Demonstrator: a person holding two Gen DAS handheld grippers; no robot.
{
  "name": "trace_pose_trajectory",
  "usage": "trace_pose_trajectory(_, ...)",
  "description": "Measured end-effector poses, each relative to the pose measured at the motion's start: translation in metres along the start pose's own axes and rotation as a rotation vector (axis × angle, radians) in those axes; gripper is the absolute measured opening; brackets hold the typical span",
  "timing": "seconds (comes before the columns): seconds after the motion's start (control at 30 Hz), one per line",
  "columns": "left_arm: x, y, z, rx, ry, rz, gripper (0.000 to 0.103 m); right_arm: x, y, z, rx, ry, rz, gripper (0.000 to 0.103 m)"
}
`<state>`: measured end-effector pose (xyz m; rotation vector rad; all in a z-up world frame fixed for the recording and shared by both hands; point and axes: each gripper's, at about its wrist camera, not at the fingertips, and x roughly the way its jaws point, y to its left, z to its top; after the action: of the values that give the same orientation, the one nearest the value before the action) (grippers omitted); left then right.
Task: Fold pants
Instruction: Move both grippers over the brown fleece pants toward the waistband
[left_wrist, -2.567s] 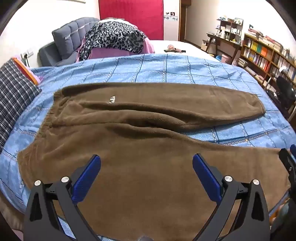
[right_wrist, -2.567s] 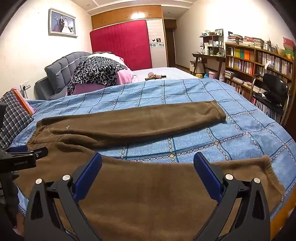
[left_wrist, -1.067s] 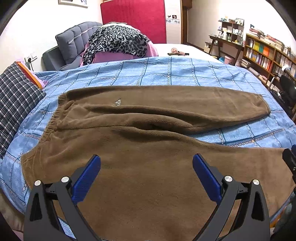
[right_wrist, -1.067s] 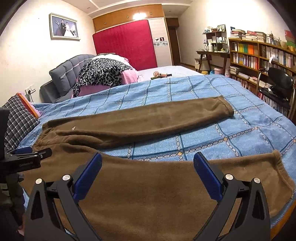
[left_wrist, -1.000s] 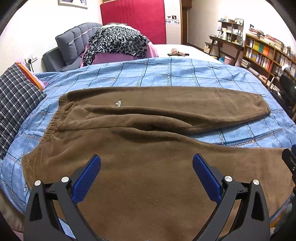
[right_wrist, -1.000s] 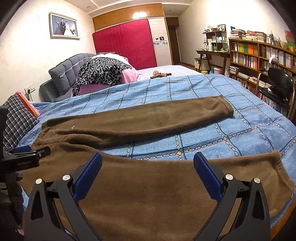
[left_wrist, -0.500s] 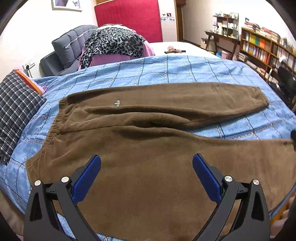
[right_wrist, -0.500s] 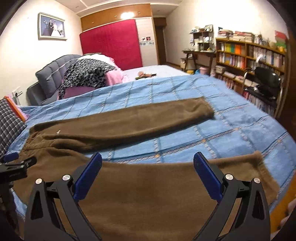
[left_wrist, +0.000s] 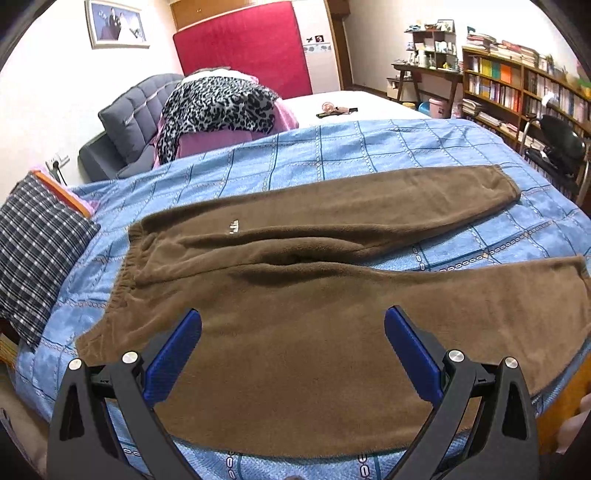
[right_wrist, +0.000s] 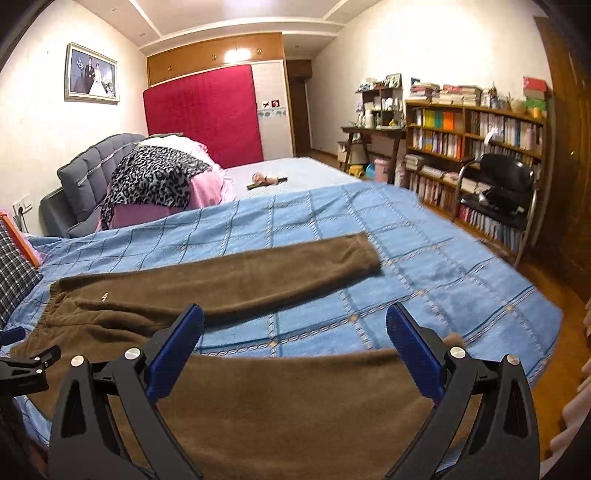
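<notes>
I am hovering both wide-open, empty claws, left claw (left_wrist: 293, 354) and right claw (right_wrist: 294, 354), over the pants (left_wrist: 314, 332) lying spread, still unfolded, along the bed's (left_wrist: 332, 155) near edge.

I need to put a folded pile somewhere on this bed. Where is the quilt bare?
Bare blue quilt lies beyond the far leg of the brown pants, up to the leopard-print pile. A narrow wedge opens between the two legs. The plaid pillow crowds the waistband side.

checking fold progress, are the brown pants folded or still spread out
Spread out: the brown pants lie flat on the blue bedspread, both legs apart, blue showing between them.
</notes>
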<state>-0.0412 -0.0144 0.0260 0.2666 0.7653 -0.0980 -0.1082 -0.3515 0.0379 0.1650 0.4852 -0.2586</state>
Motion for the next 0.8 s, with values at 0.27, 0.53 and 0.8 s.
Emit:
trace_pose_trajectory(0.27, -0.020, -0.014, -0.006, 0.045, -0.021, 0.015, 0.098, -0.012, -0.010, -0.011, -0.016, 0.052, -0.029, 0.100)
trace_pose_trajectory(0.53, -0.026, -0.007, -0.009, 0.012, -0.023, 0.022, 0.098, -0.009, -0.022, -0.026, 0.012, 0.096, -0.055, 0.100)
trace_pose_trajectory(0.8, -0.020, 0.007, -0.005, -0.044, -0.011, 0.011, 0.098, 0.002, -0.015, -0.028, -0.010, 0.123, -0.061, 0.100)
